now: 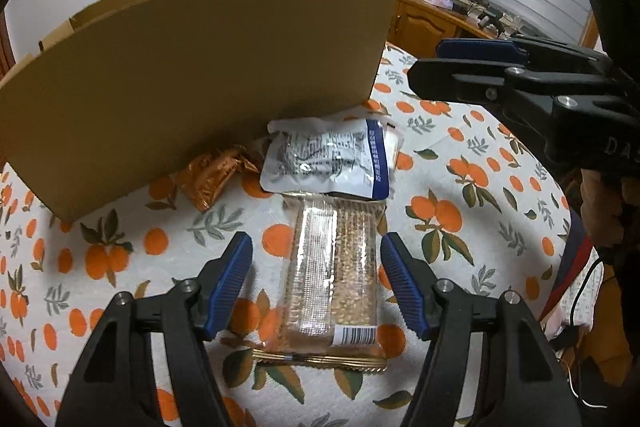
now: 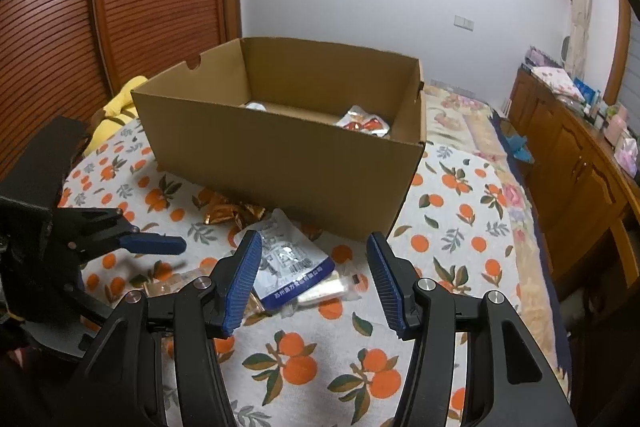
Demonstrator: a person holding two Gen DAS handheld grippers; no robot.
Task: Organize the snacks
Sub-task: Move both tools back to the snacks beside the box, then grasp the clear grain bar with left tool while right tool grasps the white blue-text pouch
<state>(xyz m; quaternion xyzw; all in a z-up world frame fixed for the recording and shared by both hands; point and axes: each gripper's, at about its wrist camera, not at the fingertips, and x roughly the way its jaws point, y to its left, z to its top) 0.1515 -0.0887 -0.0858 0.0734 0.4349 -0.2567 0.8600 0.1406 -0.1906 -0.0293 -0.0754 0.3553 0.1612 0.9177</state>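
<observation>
Your box [image 2: 280, 163] fills the frame's upper centre, open top up. Below it, the clear bar pack [image 1: 334, 279] lies flat at lower centre, long axis running toward the box. Your left gripper [image 1: 316, 259] straddles it, spread wide; your right gripper [image 2: 314, 259] is spread too, empty.

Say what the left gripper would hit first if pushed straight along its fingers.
Probably the clear cracker pack, lying between the open left gripper fingers on the tablecloth. Beyond it lies the white pouch. Depth is unclear.
</observation>
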